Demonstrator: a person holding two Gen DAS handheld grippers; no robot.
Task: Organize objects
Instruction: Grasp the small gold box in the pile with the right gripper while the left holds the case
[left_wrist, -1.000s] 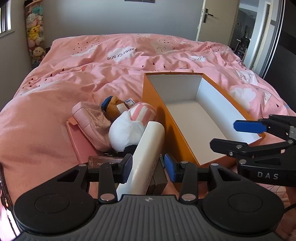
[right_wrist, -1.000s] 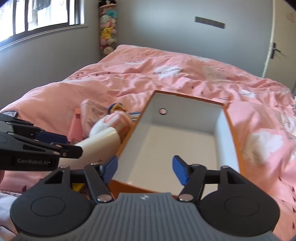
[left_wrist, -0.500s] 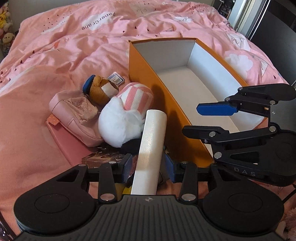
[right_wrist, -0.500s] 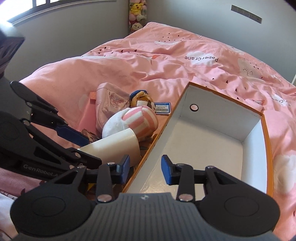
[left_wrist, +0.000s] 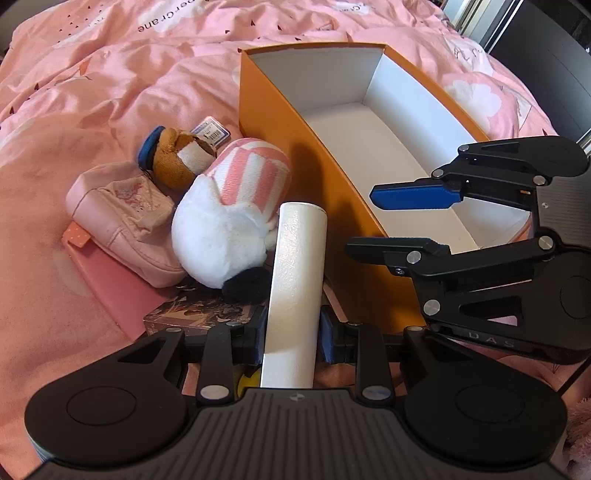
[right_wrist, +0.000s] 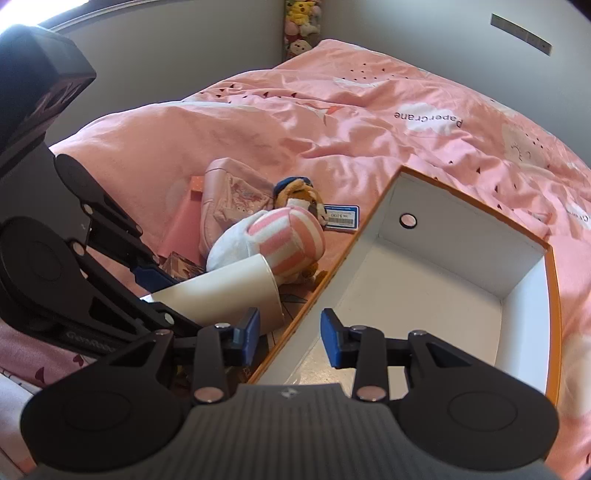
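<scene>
left wrist view: close and low over the bed (left_wrist: 92, 92), facing 12 o'clock along the white tube (left_wrist: 295, 288), orange box (left_wrist: 295, 122) at 1 o'clock. right wrist view: just above the box's near rim (right_wrist: 295, 332), toys at 10 o'clock. shared by both: box, striped plush (right_wrist: 284, 240), pink quilt.

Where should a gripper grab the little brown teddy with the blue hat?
Best guess: the brown teddy by its round middle, coming down from above. It lies wedged between the pink pouch and striped plush, with a card beside it, so its sides look crowded while its top is free.
</scene>
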